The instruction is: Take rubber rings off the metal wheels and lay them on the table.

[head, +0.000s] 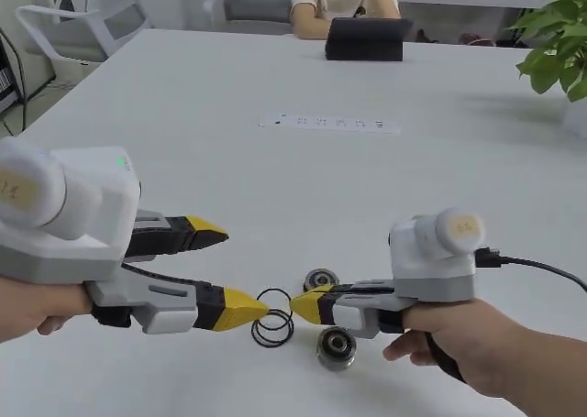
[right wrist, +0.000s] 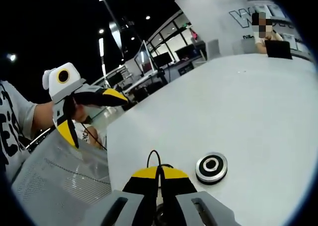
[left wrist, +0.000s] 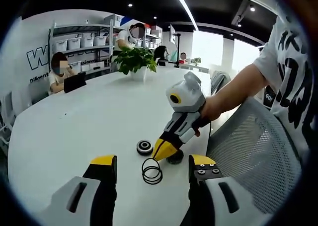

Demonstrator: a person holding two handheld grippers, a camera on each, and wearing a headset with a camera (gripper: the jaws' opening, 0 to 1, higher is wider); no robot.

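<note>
Two small metal wheels lie on the white table (head: 367, 179), one (head: 321, 279) just behind my right gripper (head: 298, 305) and one (head: 337, 346) in front of it. Thin black rubber rings (head: 272, 319) lie overlapped between the two grippers. The right gripper (right wrist: 159, 172) is shut, its tips pinching a black ring (right wrist: 152, 158), with a wheel (right wrist: 211, 167) just to its right. My left gripper (head: 244, 272) stands open, its lower jaw touching the rings' left edge. In the left gripper view the rings (left wrist: 152, 171) lie ahead of its spread jaws, at the right gripper's tip (left wrist: 160, 152).
A white power strip (head: 330, 122) lies mid-table. At the far end a person sits behind a dark tablet (head: 365, 39). A green plant (head: 555, 55) stands at the right edge. A grey mesh chair (left wrist: 258, 151) is beside the near table edge.
</note>
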